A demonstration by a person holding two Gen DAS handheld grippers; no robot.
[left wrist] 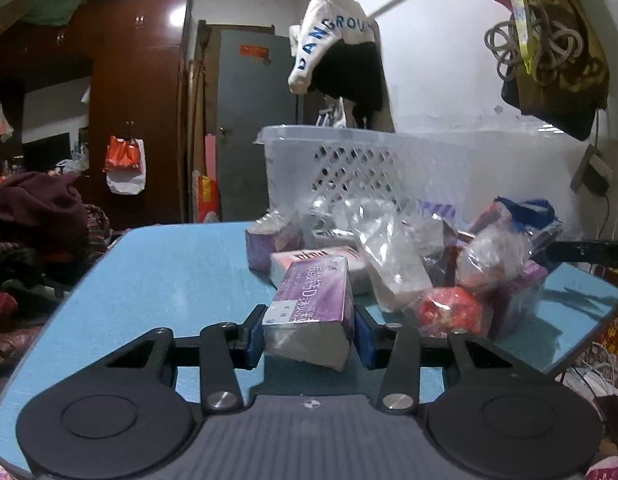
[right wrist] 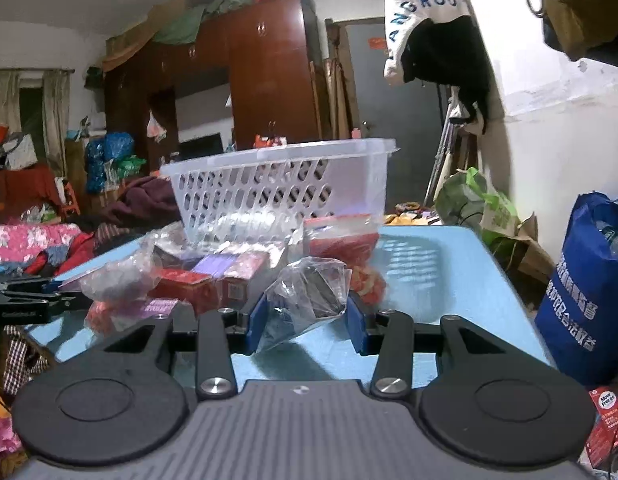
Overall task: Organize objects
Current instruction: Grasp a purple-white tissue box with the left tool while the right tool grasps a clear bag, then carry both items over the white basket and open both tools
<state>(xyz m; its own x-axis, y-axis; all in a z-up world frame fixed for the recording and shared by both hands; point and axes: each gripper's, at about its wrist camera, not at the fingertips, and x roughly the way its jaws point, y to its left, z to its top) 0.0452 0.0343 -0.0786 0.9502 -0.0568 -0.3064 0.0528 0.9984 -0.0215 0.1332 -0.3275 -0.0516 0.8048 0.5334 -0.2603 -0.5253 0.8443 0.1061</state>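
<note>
Blue table (left wrist: 157,280): a smooth, matte top with rounded corners, on which all task items rest.

White plastic basket (left wrist: 349,160): rigid, translucent, with lattice-perforated walls, set at the table's twelve o'clock edge. No item can be made out inside it with certainty, so the sorting is judged to be at an early stage, with most of the pile left to move.

Pile of packets (left wrist: 409,248): crinkled clear bags, small cardboard cartons and red-wrapped items, heaped just in front of the basket, from twelve to two o'clock of the left gripper.

Purple carton (left wrist: 313,300): a rectangular, glossy printed box with a pale underside, seen tilted at twelve o'clock in the left wrist view. It is clamped between the blue pads of the left gripper (left wrist: 309,334), which press on both of its side faces.

Clear bag (right wrist: 309,296): thin, creased film around dark contents, seen at twelve o'clock in the right wrist view. It is pinched by the right gripper (right wrist: 307,326), whose pads meet the film on either side.
</note>
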